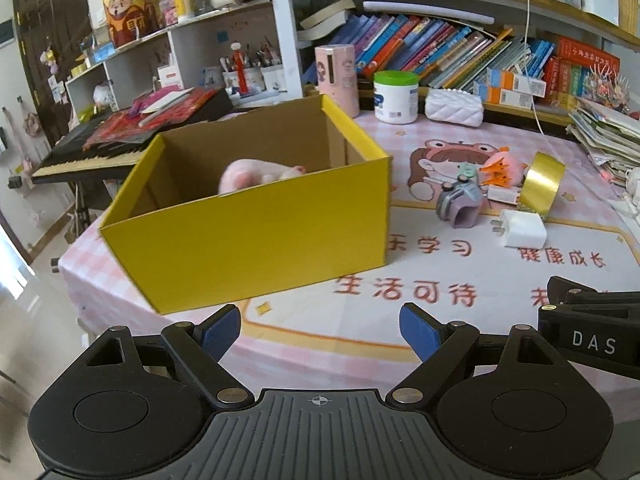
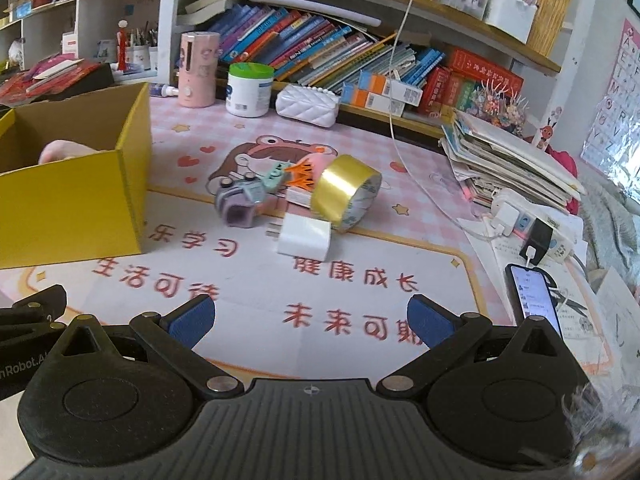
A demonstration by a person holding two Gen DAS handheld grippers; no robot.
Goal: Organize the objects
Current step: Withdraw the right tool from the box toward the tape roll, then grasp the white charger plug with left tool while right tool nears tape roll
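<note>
While both claws hang empty over the near bench, here's the tally.
Done: a pink plush toy (image 1: pixel 256 176) sits inside the yellow cardboard box (image 1: pixel 256 236), far left.
Left: right of the box, still on the bench (image 2: pixel 360 280), a cluster — gold tape roll (image 2: pixel 344 192), white charger plug (image 2: pixel 304 236), grey-purple toy camera (image 2: pixel 242 200), orange clips (image 2: pixel 302 174).
Left claw (image 1: pixel 320 332): fingers apart, nothing between them.
Right claw (image 2: pixel 312 320): fingers apart, nothing held.
Hard to tell: the box's floor is hidden behind its near wall; a pink thing behind the tape is mostly covered; the mint piece by the camera is unclear.
</note>
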